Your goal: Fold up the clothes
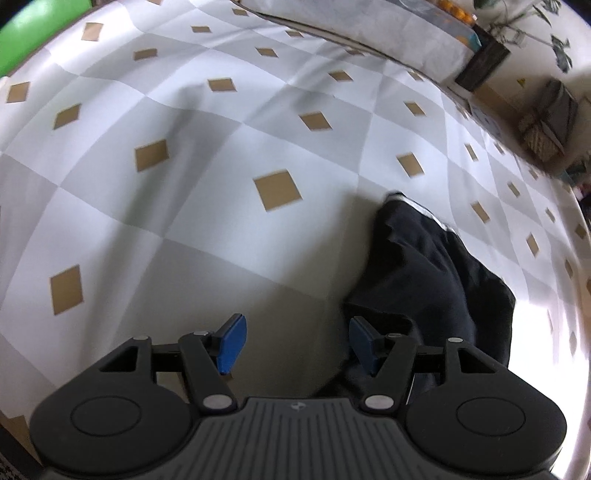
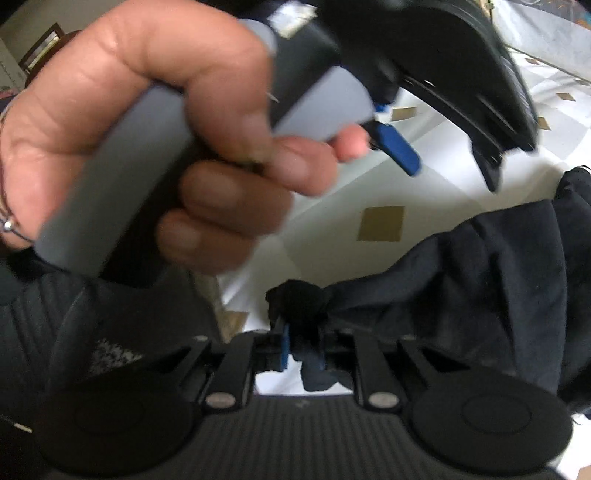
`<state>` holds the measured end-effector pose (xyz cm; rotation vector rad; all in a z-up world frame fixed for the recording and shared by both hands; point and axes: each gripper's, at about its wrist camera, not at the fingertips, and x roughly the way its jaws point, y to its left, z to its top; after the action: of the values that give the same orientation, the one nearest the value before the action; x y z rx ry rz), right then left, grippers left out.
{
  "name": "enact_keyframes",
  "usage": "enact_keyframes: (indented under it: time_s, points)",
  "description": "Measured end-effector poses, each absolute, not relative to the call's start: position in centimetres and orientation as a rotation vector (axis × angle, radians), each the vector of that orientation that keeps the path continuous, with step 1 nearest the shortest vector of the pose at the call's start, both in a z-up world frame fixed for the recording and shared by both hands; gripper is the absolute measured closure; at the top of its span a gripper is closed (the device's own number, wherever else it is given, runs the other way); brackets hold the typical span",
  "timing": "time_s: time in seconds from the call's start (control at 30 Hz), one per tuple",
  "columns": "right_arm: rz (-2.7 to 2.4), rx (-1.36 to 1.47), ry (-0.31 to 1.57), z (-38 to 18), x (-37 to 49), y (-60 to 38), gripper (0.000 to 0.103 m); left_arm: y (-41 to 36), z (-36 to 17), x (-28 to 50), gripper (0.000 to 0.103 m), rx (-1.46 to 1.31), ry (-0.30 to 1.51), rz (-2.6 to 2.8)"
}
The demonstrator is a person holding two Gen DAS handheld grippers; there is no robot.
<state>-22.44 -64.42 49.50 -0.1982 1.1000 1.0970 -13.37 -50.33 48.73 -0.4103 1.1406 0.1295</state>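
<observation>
A dark navy garment (image 1: 424, 266) with a white stripe at its far end lies bunched on the checked sheet (image 1: 207, 206), right of centre in the left wrist view. My left gripper (image 1: 297, 343) is open; only sheet shows between its blue pads (image 1: 232, 343), and its right finger hangs over the garment's near edge. In the right wrist view my right gripper (image 2: 303, 350) is shut on a bunched corner of the garment (image 2: 480, 273), which trails off to the right. A hand (image 2: 147, 122) holding the left gripper's grey handle fills the upper left of that view.
The sheet (image 2: 332, 251) is grey and white with tan diamonds. White bedding (image 1: 388, 37) lies along its far edge. A dark box (image 1: 484, 62) and cartons stand beyond the far right corner. Something green (image 1: 22, 33) shows at the top left.
</observation>
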Motion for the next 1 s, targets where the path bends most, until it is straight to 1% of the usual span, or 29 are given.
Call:
enact_keyframes:
  time_s: [0.13,0.17,0.2,0.43,0.67,0.87,1.0]
  points:
    - [0.999,-0.216,1.084,51.1,-21.6,-66.2,0.07,-51.6,48.2,-13.4,0.041,-0.394,1.177,0.074]
    - [0.965,-0.218,1.079,51.5,-21.3,-66.9,0.066,-51.8,48.1,-13.4,0.037,-0.39,1.184,0.067]
    - [0.924,-0.209,1.082,51.8,-20.8,-67.8,0.064,-52.0,48.0,-13.5,0.036,-0.384,1.187,0.066]
    - [0.581,-0.077,1.1,52.9,-16.9,-74.9,0.058,-52.5,47.6,-13.5,0.034,-0.365,1.186,0.082]
    - [0.245,0.131,1.123,50.8,-13.7,-80.4,0.053,-54.2,46.7,-13.5,0.034,-0.299,1.207,0.052]
    - [0.138,0.231,1.122,48.2,-12.9,-82.1,0.049,-55.0,45.7,-13.6,0.034,-0.258,1.226,0.041]
    - [0.124,0.286,1.141,46.8,-12.6,-82.2,0.044,-55.8,45.1,-13.7,0.035,-0.212,1.234,0.024]
